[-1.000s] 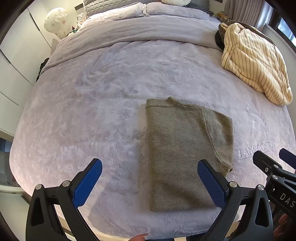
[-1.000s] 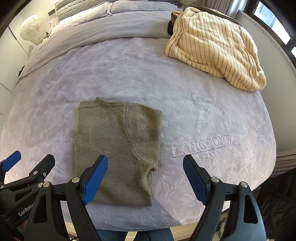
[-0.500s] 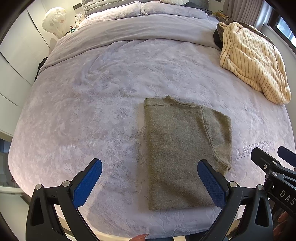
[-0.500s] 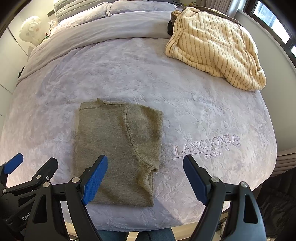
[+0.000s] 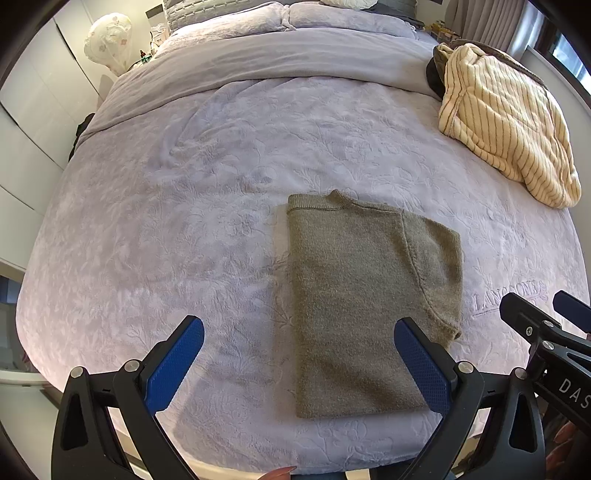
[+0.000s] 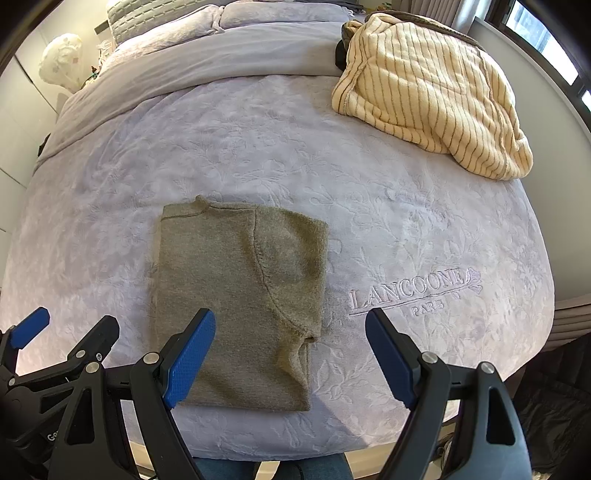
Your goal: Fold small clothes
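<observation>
An olive-grey knitted garment [image 5: 362,299] [image 6: 240,295] lies folded into a neat rectangle on the lilac bedspread [image 5: 184,206] [image 6: 406,229], near the bed's front edge. My left gripper [image 5: 299,339] hangs open above the spread, its right pad over the garment's lower right part, its left pad over bare spread. Over the garment's lower right corner my right gripper [image 6: 290,332] stands open too, holding nothing. Each gripper shows at the edge of the other's view.
A cream, brown-striped fleece [image 5: 506,118] [image 6: 432,92] lies heaped at the bed's far right. Pillows [image 6: 258,11] line the headboard. A white lamp [image 5: 107,40] stands at the far left beside white cupboards. A wall and window run along the right.
Both views have shifted only slightly; the garment and both open grippers stand as before.
</observation>
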`<state>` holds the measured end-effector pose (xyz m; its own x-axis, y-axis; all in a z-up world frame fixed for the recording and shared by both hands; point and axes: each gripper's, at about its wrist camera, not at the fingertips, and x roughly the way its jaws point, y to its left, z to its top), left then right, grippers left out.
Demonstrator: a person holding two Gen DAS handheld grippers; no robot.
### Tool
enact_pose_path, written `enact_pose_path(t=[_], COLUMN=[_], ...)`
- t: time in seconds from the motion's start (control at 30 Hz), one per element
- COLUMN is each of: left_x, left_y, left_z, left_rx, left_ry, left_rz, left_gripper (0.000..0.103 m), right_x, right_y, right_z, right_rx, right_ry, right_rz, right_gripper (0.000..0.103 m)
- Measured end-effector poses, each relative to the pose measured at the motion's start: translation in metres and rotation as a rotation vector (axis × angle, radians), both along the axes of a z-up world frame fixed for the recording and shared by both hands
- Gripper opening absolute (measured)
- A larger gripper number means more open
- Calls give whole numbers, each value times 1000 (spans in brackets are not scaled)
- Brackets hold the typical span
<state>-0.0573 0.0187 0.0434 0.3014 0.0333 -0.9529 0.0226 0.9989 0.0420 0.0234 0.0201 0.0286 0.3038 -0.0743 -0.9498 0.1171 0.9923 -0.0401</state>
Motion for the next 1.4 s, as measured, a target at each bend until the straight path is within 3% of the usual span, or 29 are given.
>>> enact_pose_path(t=[1.4], left_x=[2], left_y=[8], left_z=[-4], left_rx=[10], left_ry=[-4], left_rz=[0], left_gripper=[103], right_x=[-5], right_y=[4], right_z=[-4], right_rx=[11], right_ry=[4], right_rz=[-16], right_gripper=[86])
